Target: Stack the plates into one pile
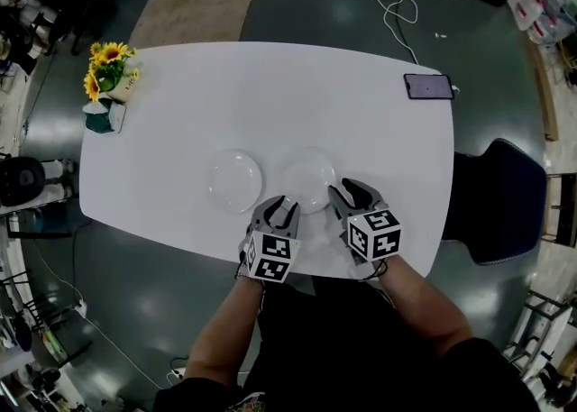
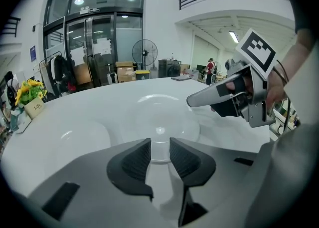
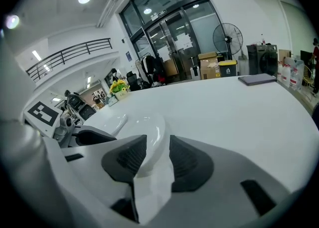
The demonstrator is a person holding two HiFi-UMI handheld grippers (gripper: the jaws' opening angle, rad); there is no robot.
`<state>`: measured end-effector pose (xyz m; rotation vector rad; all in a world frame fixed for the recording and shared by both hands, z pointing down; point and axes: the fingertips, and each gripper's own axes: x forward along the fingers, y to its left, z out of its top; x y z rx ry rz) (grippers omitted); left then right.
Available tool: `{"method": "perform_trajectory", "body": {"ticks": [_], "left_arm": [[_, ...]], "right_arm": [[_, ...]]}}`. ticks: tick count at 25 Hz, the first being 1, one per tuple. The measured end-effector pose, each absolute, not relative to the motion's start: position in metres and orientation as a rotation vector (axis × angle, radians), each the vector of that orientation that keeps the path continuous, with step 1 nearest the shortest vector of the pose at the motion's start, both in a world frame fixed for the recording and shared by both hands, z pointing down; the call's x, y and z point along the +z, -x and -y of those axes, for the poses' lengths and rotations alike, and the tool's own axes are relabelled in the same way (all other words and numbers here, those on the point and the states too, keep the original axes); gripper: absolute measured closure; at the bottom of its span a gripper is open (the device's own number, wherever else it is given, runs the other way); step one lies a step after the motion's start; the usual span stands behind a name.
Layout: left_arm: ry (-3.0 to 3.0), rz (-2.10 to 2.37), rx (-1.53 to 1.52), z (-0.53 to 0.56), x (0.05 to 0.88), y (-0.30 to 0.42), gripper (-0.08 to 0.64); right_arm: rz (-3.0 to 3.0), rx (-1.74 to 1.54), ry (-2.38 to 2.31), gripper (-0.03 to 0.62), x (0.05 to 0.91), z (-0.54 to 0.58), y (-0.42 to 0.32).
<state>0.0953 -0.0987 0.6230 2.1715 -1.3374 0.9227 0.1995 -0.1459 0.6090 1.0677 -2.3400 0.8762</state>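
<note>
Smooth white table (image 1: 361, 131) bears two round, glassy plates (image 1: 235, 180).

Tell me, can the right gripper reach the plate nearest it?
Probably yes: the right gripper sits right at the rim of that plate, jaws apart, with nothing standing in its way.

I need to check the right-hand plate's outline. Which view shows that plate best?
The head view: the right plate shows almost whole and round. The left gripper view shows the plate low and faint against the white table. The right gripper view shows only its near part, cut by the jaws.
</note>
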Motion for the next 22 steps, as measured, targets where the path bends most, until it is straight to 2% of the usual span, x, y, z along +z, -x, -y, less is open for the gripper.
{"method": "perform_trajectory", "body": {"ticks": [22], "left_arm": [[-2.192,1.343,0.869,0.099,0.627,-0.093,0.428]], "right_arm": [[2.315,1.142,-0.974,0.430,0.620,0.157,-0.174]]}}
